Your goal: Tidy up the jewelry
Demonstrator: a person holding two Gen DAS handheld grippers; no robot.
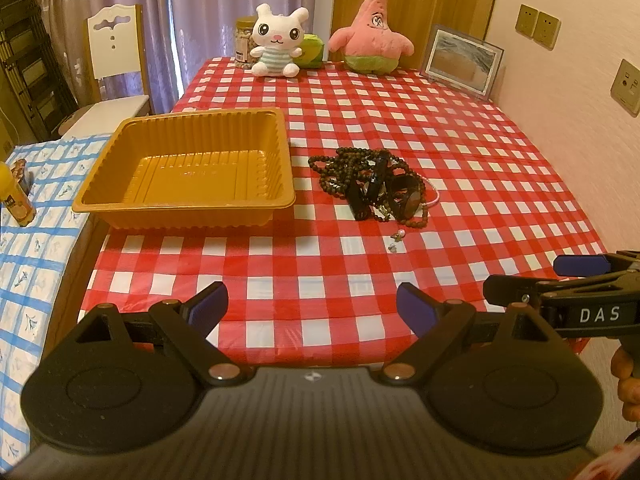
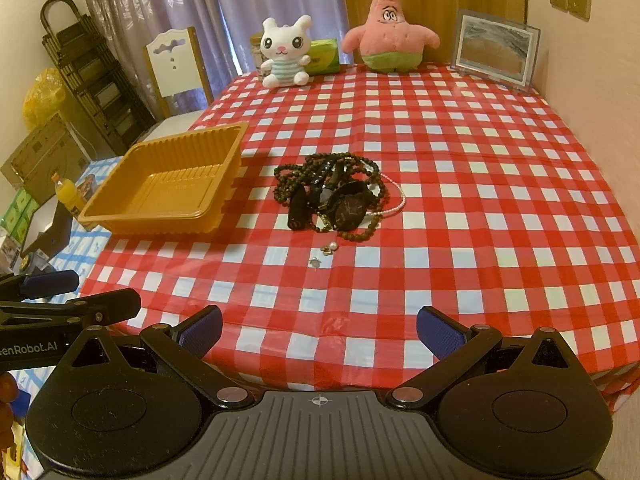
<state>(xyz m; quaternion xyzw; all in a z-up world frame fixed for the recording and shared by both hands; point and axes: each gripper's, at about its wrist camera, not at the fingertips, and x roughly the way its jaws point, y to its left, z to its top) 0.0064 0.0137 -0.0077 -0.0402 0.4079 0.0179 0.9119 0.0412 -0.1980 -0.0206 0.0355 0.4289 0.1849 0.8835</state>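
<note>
The jewelry sits in 1 tangled heap (image 2: 334, 198) near the middle of the red checked tablecloth (image 2: 480, 184): dark bead strands, a black watch (image 2: 350, 204), a thin pale chain (image 2: 394, 200) trailing off the right side, and 2 small earrings (image 2: 326, 254) lying loose just in front of the heap. Just left of it stands a gold plastic tray (image 1: 188, 170) with nothing in it. None of the pieces is in the tray yet, so the sorting looks to be at its very start. The left gripper (image 1: 312, 308) and the right gripper (image 2: 318, 330) both hover over the near table edge, well apart from the heap, jaws spread wide and holding nothing. The next move likely calls for reaching forward and pinching 1 piece free of the tangle without dragging the others.
</note>
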